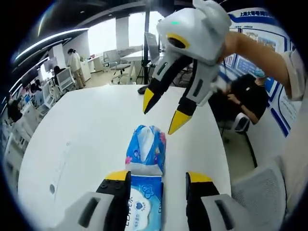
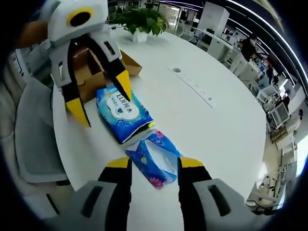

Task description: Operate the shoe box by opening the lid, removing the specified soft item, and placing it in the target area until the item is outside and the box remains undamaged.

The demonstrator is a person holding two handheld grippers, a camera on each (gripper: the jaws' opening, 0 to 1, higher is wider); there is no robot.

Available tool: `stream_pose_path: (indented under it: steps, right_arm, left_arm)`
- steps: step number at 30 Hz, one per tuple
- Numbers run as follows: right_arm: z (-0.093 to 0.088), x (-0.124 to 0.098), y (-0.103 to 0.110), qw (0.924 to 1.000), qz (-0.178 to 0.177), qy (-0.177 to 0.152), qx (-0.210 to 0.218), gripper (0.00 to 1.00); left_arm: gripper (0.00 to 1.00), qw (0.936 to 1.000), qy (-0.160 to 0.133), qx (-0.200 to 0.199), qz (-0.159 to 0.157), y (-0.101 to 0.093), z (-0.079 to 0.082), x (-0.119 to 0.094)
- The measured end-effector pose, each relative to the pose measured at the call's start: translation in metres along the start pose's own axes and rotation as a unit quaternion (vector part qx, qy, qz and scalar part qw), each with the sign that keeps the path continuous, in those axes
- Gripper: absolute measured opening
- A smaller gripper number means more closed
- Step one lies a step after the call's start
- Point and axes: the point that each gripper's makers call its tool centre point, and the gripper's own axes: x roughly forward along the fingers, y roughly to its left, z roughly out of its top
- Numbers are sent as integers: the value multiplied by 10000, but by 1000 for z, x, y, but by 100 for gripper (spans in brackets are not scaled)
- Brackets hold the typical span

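Two soft packs lie end to end on the white table (image 1: 86, 120). A blue wipes pack (image 1: 144, 204) (image 2: 122, 113) rests between the jaws of my left gripper (image 1: 159, 177), which is open. Just beyond it is a blue flowered tissue pack (image 1: 147, 149) (image 2: 156, 163). My right gripper (image 1: 163, 111) hovers open above the far end of the tissue pack, and in its own view that pack lies between the spread jaws of the right gripper (image 2: 155, 163). A brown cardboard shoe box (image 2: 91, 72) sits behind the left gripper (image 2: 102, 98), partly hidden by it.
A grey chair (image 2: 33, 130) stands at the table edge beside the box. A potted plant (image 2: 139, 21) and a socket strip (image 2: 192, 84) are farther along the table. A person (image 1: 250, 94) sits beyond the table's right edge. Office desks fill the background.
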Motion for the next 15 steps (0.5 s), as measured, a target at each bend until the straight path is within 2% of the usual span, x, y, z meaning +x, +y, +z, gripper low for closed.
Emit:
stream_pose_path:
  steps: [4,15]
  right_arm:
    - [4,-8,10,10000,-5,-50,-3,37]
    - [19,-21,39,9997,23,-242,-3,45]
  left_arm:
    - [50,9999,-101,-88,86,-2,-4,-15]
    - [58,9983,-250,-375,363,-6,-31,-56]
